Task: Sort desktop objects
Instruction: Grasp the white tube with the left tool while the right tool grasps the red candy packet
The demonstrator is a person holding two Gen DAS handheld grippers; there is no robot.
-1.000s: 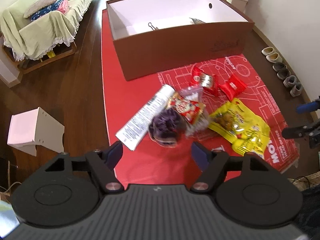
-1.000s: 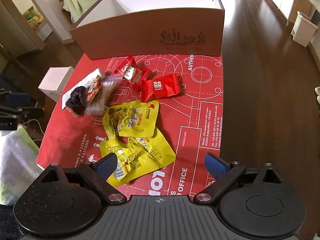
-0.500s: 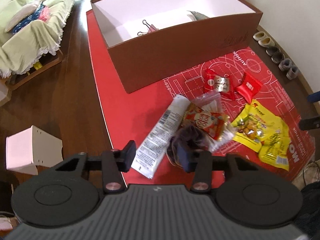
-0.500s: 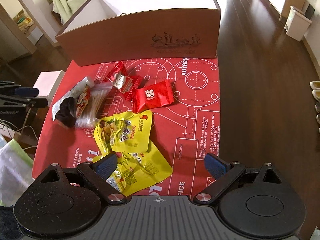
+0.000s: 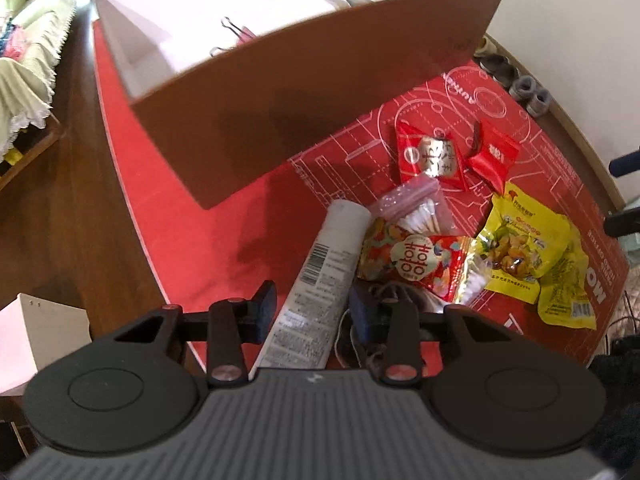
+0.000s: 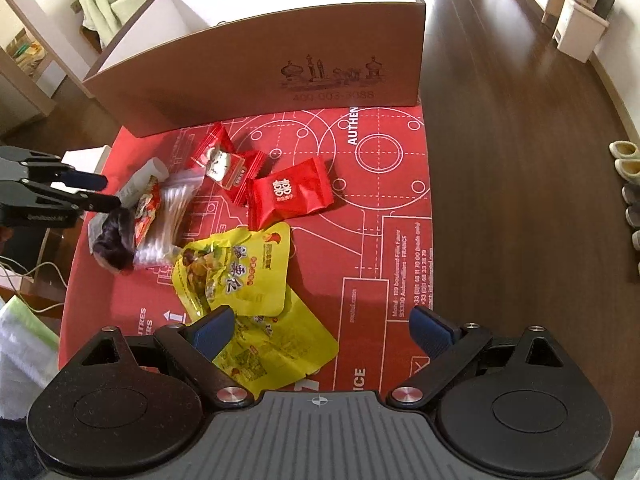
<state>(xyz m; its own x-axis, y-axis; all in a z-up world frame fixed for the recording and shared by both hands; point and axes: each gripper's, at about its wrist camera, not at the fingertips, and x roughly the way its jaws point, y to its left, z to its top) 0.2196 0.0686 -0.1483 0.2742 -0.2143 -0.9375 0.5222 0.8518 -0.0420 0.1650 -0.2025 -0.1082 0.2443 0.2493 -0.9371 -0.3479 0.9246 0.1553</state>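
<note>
Green-draped sofa [image 5: 24, 60], slippers [image 6: 624, 156], bin [image 6: 580, 32]

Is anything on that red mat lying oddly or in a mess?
Yes. The snack packets sit in a jumbled heap: a red packet overlaps the cotton swab bag, both crowding the white tube. Nothing looks spilled or torn.

The white tube's [image 5: 320, 280] near end vanishes under the left gripper's [image 5: 314, 314] body. A dark purple bundle [image 6: 116, 236] is mostly hidden there too. The binder clips [image 5: 230, 36] in the far box [image 5: 320, 92] are blurred and partly hidden by its wall.
</note>
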